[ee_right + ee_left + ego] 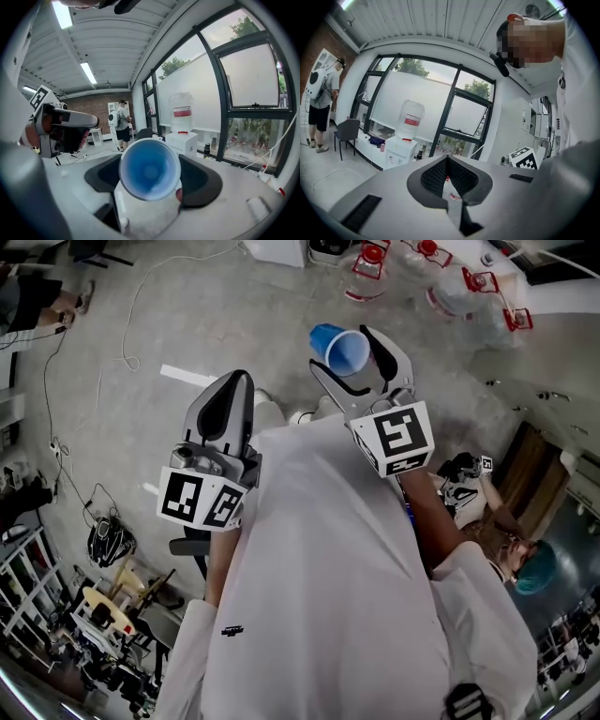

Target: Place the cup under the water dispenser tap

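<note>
Our white shirt (328, 596) fills the lower head view and hides the floor under us. Our right gripper (347, 351) is clamped on the blue cup (150, 169), held on its side with the mouth toward its camera, covering part of the way ahead. Our left gripper (447, 158) has its tips together, with nothing in it. We cannot make out the tap on the water dispenser (183, 138), which stands by the window (243, 93), well apart from the cup. A chair (347, 131) and a person (321, 93) stand left of it; a cable (128, 334) lies on the open grey floor (234, 315).
</note>
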The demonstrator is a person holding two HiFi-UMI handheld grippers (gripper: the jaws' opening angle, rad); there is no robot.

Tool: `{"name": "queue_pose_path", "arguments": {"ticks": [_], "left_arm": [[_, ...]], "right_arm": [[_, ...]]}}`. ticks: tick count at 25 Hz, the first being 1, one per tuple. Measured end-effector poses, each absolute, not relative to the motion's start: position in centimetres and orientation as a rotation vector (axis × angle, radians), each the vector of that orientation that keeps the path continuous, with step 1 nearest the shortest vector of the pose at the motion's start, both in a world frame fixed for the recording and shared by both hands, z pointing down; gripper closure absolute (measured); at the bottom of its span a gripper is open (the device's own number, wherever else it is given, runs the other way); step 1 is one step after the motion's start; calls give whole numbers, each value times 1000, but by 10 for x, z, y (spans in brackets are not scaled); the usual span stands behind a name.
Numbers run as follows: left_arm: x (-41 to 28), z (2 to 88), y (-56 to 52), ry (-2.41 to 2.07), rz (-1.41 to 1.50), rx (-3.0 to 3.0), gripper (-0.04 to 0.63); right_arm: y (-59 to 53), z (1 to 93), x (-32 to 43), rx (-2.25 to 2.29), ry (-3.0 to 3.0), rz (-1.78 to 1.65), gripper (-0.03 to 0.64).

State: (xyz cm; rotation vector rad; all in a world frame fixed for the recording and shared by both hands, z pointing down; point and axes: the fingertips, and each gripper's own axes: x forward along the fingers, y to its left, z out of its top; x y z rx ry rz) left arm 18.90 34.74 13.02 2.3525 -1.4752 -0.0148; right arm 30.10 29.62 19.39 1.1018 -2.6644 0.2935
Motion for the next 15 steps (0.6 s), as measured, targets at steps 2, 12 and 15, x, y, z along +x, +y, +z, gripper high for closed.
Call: {"name": "queue_pose_path", "arguments": {"ticks": [2, 12, 15], "left_arm": [[191, 133, 337, -1453, -13, 2364, 589], [146, 149, 251, -1318, -14, 2407, 589], [122, 150, 216, -1272, -1, 2429, 589]], "right_arm": [[289, 195, 302, 1117, -2656, 297, 235], [222, 204, 259, 1207, -2581, 305, 235], [192, 208, 237, 1252, -2546, 337, 235]]}}
